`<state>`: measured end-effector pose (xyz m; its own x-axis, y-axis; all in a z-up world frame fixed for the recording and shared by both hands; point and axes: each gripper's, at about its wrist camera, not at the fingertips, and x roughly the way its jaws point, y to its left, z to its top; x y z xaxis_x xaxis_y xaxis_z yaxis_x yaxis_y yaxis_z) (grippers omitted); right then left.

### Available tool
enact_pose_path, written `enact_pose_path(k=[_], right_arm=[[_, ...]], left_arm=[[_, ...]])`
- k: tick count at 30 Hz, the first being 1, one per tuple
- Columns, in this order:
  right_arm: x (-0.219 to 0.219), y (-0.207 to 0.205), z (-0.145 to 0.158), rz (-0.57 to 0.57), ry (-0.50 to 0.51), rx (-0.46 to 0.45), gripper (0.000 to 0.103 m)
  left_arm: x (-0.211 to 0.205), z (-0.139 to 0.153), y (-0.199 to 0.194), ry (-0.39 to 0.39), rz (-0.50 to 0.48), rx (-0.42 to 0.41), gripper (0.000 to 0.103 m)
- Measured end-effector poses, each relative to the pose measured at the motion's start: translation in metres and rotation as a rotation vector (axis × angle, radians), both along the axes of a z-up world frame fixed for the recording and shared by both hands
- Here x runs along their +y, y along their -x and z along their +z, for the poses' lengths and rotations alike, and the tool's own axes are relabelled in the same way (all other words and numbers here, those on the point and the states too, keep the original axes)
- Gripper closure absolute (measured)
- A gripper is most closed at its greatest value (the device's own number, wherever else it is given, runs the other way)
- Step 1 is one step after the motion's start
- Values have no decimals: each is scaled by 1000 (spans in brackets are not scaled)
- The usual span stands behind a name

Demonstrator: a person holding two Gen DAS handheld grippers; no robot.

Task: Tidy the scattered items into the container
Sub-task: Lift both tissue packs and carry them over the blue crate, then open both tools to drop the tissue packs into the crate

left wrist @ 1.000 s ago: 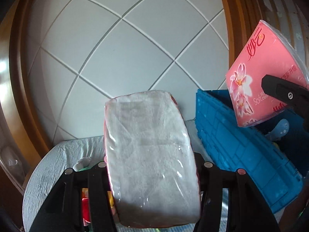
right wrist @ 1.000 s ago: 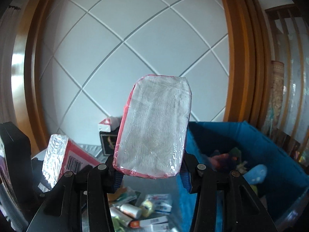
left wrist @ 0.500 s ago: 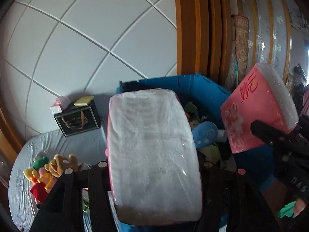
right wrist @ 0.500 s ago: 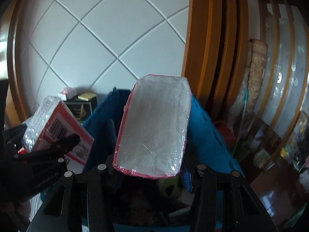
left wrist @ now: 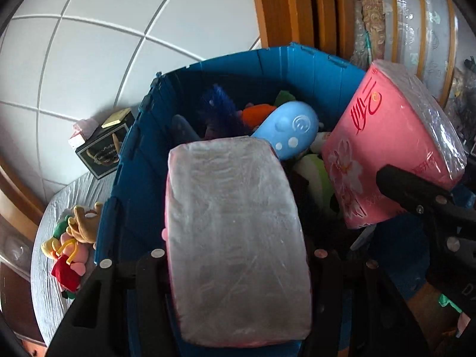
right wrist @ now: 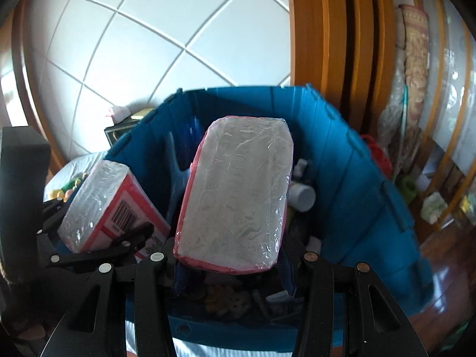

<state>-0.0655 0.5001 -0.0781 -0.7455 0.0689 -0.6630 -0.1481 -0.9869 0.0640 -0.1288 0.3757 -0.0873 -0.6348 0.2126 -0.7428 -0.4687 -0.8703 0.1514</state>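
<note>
Our left claw [left wrist: 238,255] and right claw [right wrist: 235,255] each clamp a tissue pack [left wrist: 235,238] [right wrist: 238,190] over the blue container [right wrist: 357,172].

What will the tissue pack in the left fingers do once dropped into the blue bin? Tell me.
The tissue pack looks soft and light, so it should land gently. Its glossy wrap may slide off the toys. The blue bin is nearly full, so it may rest tilted.
</note>
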Motion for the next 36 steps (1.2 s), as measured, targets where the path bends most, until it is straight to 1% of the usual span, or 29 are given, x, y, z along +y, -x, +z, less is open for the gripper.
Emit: enact_pose_path(k=[5, 8, 10, 12, 15, 16, 19, 25, 27, 28, 36], right_arm=[[-7, 7, -6, 0, -8, -14, 56], [-11, 13, -6, -3, -20, -14, 55], [-9, 17, -7, -4, -23, -14, 55], [-11, 18, -5, -1, -27, -16, 55], [-13, 16, -4, 11, -28, -30, 55], [-14, 15, -4, 18, -23, -30, 55], [-17, 13, -2, 32, -13, -27, 55], [-20, 9, 5, 36, -12, 0, 49], [-20, 6, 8, 35, -13, 11, 39], [-21, 5, 9, 33, -15, 15, 37], [-22, -19, 13, 23, -17, 28, 33]], left_arm=[[2, -7, -2, -2, 13, -20, 51], [3, -4, -3, -15, 4, -18, 48], [3, -4, -1, -6, 10, -5, 43], [0, -2, -2, -12, 13, 0, 40], [-6, 4, -9, -27, 15, 11, 30], [-8, 6, -10, -33, 13, 17, 30], [-15, 12, -18, -50, 10, 35, 29], [-24, 15, -25, -73, 14, 46, 29], [-26, 15, -26, -75, 13, 44, 29], [-27, 14, -26, -76, 13, 43, 29], [-30, 16, -34, -92, 6, 47, 29]])
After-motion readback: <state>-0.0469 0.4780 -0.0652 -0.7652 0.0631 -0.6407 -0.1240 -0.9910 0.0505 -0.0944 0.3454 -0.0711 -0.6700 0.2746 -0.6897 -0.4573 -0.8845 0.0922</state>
